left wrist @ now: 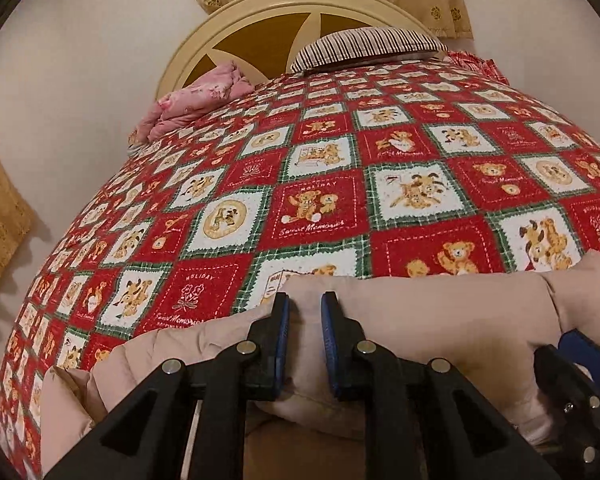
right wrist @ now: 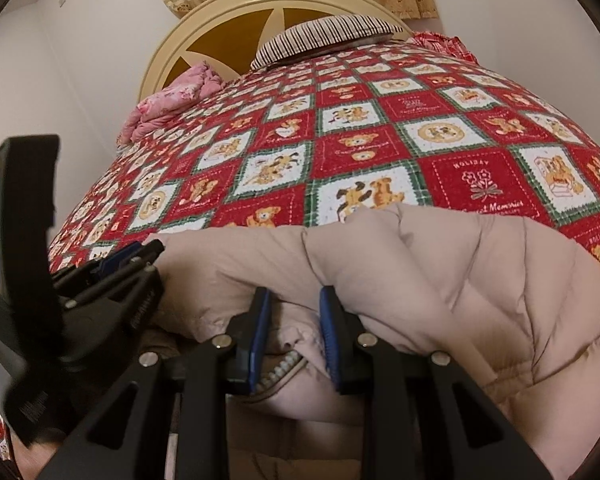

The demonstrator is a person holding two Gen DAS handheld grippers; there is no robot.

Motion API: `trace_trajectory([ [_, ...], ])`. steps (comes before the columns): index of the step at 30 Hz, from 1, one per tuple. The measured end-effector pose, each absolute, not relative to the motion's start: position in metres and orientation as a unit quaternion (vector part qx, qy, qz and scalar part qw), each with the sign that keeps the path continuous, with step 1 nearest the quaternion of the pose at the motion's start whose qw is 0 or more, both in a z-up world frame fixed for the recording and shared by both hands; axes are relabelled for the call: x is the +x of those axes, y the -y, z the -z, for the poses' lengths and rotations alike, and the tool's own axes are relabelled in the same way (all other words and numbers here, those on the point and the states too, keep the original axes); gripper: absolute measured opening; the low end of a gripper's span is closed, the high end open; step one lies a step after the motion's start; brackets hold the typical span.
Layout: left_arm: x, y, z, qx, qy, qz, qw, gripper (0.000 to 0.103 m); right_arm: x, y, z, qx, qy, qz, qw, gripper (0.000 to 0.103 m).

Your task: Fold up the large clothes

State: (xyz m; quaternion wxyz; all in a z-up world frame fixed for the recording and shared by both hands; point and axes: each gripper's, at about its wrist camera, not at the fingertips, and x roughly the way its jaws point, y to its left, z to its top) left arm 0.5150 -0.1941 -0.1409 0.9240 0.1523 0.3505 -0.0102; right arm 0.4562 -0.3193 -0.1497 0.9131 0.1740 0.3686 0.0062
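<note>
- At the near edge of the bed, we found the beige padded jacket lying bunched on the red teddy-bear bedspread, well apart from the striped pillow and the pink bundle at the headboard.
- We held the left gripper with a fold of jacket cloth between its blue pads. The jaws stood a little apart with the fabric filling the gap, so we judged it to be grasping the jacket.
- We held the right gripper just beside the left one, its pads set either side of a bulging edge of the jacket near the zipper. Cloth sat between the jaws; we judged this a grasp too, though the contact on the left pad was not clearly visible.
- We judged the step in hand to be the lift or carry of one jacket edge, an early stage of the fold, as the garment was not yet flat.
- We judged that the next move called for both grips to be kept firm, the edge drawn outward to spread the jacket on the bedspread, and the two grippers moved apart evenly so that the thick padding would not slip free.
</note>
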Motion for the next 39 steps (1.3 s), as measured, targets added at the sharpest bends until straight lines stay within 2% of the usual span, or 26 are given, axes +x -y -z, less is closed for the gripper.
trace_trajectory([
  [16, 0.528, 0.197, 0.153, 0.165, -0.378, 0.007, 0.911, 0.017, 0.459, 0.319, 0.152, 0.169, -0.379, -0.001, 0.91, 0.027],
  [21, 0.516, 0.185, 0.136, 0.151, -0.393, 0.047, 0.906, 0.017, 0.463, 0.313, 0.15, 0.148, -0.39, 0.011, 0.909, 0.028],
  [23, 0.494, 0.173, 0.118, 0.141, -0.379, 0.061, 0.913, 0.017, 0.463, 0.311, 0.146, 0.138, -0.398, 0.015, 0.907, 0.033],
  [25, 0.466, 0.157, 0.097, 0.133, -0.36, 0.073, 0.921, 0.022, 0.452, 0.307, 0.135, 0.133, -0.395, 0.015, 0.909, 0.039],
  [26, 0.451, 0.15, 0.088, 0.133, -0.35, 0.077, 0.924, 0.031, 0.437, 0.306, 0.124, 0.136, -0.372, 0.014, 0.918, 0.043],
  [27, 0.438, 0.143, 0.08, 0.132, -0.339, 0.081, 0.928, 0.045, 0.418, 0.306, 0.111, 0.146, -0.342, 0.011, 0.928, 0.047],
  [29, 0.404, 0.127, 0.061, 0.129, -0.308, 0.082, 0.939, 0.063, 0.385, 0.306, 0.091, 0.163, -0.312, 0.009, 0.936, 0.065],
  [32, 0.35, 0.106, 0.035, 0.121, -0.268, 0.089, 0.952, 0.067, 0.328, 0.307, 0.068, 0.165, -0.294, 0.008, 0.941, 0.066],
  [36, 0.291, 0.087, 0.017, 0.128, -0.261, 0.093, 0.952, 0.071, 0.238, 0.317, 0.048, 0.181, -0.286, 0.015, 0.941, 0.069],
  [39, 0.255, 0.073, 0.012, 0.125, -0.265, 0.097, 0.951, 0.071, 0.177, 0.322, 0.036, 0.19, -0.275, 0.025, 0.942, 0.075],
])
